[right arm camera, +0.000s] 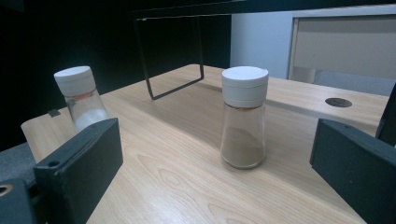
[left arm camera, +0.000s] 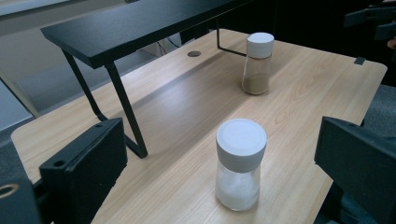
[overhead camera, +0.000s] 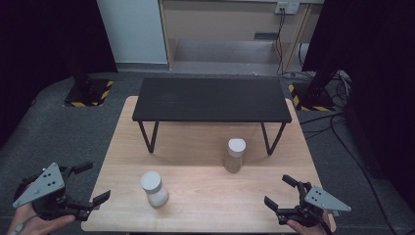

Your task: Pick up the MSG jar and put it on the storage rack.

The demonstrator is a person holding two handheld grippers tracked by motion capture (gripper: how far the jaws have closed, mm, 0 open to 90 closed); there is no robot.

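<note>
Two glass shakers with white lids stand upright on the wooden table point(overhead camera: 195, 147). One holds white powder point(overhead camera: 154, 188) at the front left, the other brown powder point(overhead camera: 235, 154) nearer the middle right. My left gripper point(overhead camera: 96, 182) is open off the table's left front corner, and in the left gripper view the white shaker point(left arm camera: 239, 163) stands ahead between its jaws, untouched. My right gripper point(overhead camera: 277, 190) is open over the front right corner. In the right gripper view the brown shaker point(right arm camera: 243, 116) stands a short way ahead, with the white one point(right arm camera: 81, 95) farther left.
A low black shelf point(overhead camera: 211, 99) on thin metal legs spans the back half of the table. A round cable hole point(left arm camera: 194, 53) sits in the tabletop under it. Grey floor, dark stands and cables surround the table.
</note>
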